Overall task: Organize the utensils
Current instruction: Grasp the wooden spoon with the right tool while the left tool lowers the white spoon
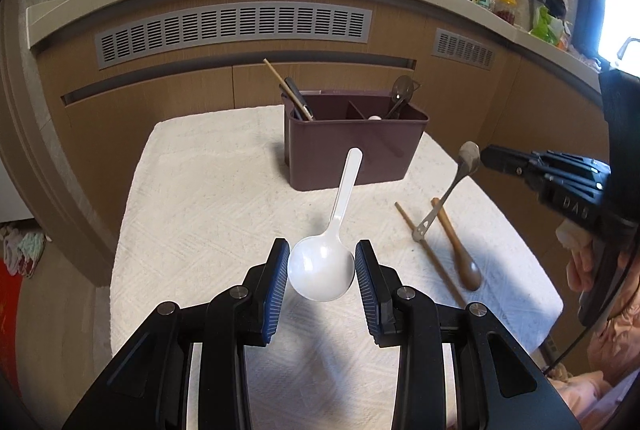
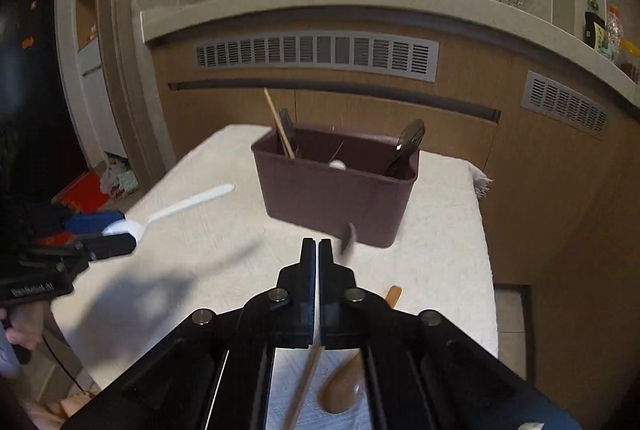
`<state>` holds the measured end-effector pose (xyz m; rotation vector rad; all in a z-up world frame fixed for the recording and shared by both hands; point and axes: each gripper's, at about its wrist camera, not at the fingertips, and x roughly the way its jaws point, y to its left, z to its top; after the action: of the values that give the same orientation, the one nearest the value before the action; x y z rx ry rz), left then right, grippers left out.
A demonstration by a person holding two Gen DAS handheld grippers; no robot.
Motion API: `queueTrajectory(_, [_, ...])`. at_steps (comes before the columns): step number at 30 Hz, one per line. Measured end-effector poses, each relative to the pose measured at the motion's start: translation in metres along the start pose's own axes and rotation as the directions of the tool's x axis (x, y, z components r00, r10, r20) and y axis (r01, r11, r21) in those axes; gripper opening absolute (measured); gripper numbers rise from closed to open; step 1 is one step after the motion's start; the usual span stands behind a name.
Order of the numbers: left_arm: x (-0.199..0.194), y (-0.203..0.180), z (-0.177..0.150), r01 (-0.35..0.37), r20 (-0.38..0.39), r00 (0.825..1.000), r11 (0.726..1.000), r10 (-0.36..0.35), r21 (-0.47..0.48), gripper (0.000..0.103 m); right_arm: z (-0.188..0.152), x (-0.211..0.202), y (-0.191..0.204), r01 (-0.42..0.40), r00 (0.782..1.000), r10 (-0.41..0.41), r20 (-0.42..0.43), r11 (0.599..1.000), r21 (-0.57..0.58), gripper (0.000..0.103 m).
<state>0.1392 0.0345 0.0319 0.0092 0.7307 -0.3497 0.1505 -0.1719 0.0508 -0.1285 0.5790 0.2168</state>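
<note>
The left tool (image 1: 322, 270) is gripping a white spoon (image 1: 325, 266) by its bowl, handle pointing toward the brown caddy (image 1: 352, 145) at twelve o'clock. The right tool (image 2: 319, 250), shut, is pinching a metal spoon (image 1: 448, 189) at its bowl end. The caddy is already holding some utensils; a wooden spoon (image 1: 460, 254) and chopstick (image 1: 432, 254) are waiting on the surface (image 1: 208, 213).

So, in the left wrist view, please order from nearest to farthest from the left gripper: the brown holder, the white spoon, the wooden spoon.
1. White spoon: its bowl is between the left gripper fingers.
2. Wooden spoon: lying on the cloth, to the right.
3. Brown holder: standing at the far side of the table, ahead.
</note>
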Motion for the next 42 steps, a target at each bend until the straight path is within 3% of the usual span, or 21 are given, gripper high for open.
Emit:
queueTrajectory(3, [-0.001, -0.004, -0.001, -0.002, -0.003, 1.000, 1.000, 0.002, 0.016, 0.035, 0.003, 0.002, -0.010, -0.012, 1.000, 0.013, -0.017, 1.000, 0.011, 0.000])
queueTrajectory(8, [0.013, -0.005, -0.011, -0.023, -0.073, 0.997, 0.998, 0.027, 0.061, 0.035, -0.016, 0.020, -0.026, 0.011, 0.996, -0.009, -0.094, 1.000, 0.023, 0.001])
queueTrajectory(11, [0.031, -0.006, -0.026, -0.012, -0.146, 0.989, 0.996, 0.024, 0.084, 0.035, -0.034, 0.036, -0.027, -0.003, 0.983, 0.000, -0.184, 1.000, -0.016, 0.009])
queueTrajectory(13, [0.043, -0.009, -0.038, 0.002, -0.205, 0.979, 0.994, 0.019, 0.105, 0.035, -0.043, 0.046, -0.030, -0.011, 0.973, 0.005, -0.229, 1.000, -0.022, 0.019])
queueTrajectory(15, [0.052, -0.011, -0.049, 0.011, -0.257, 0.966, 0.992, 0.022, 0.128, 0.035, -0.049, 0.050, -0.038, 0.003, 0.971, -0.004, -0.239, 1.000, -0.005, 0.042])
queueTrajectory(18, [0.057, -0.017, -0.061, 0.022, -0.291, 0.957, 0.987, 0.025, 0.160, 0.035, -0.057, 0.055, -0.059, 0.049, 0.970, -0.034, -0.241, 0.997, 0.057, 0.057])
queueTrajectory(21, [0.059, -0.019, -0.062, 0.025, -0.293, 0.956, 0.987, 0.024, 0.160, 0.035, -0.067, 0.061, -0.077, 0.043, 0.960, 0.001, -0.279, 0.987, 0.153, 0.058])
queueTrajectory(28, [0.075, -0.017, -0.056, 0.029, -0.297, 0.955, 0.995, 0.000, 0.092, 0.035, -0.076, 0.079, -0.078, 0.068, 0.951, -0.001, -0.310, 0.977, 0.205, 0.056])
queueTrajectory(35, [0.081, -0.026, -0.058, 0.046, -0.322, 0.947, 0.993, -0.010, 0.106, 0.036, -0.065, 0.118, -0.091, 0.194, 0.933, -0.090, -0.349, 0.941, 0.276, 0.053])
queueTrajectory(38, [0.078, -0.023, -0.059, 0.043, -0.324, 0.946, 0.995, -0.012, 0.089, 0.036, -0.059, 0.127, -0.082, 0.203, 0.927, -0.119, -0.355, 0.956, 0.211, 0.054])
queueTrajectory(42, [0.076, -0.018, -0.058, 0.048, -0.329, 0.944, 0.996, -0.022, 0.070, 0.036, -0.065, 0.120, -0.054, 0.150, 0.927, -0.120, -0.355, 0.987, 0.058, 0.035])
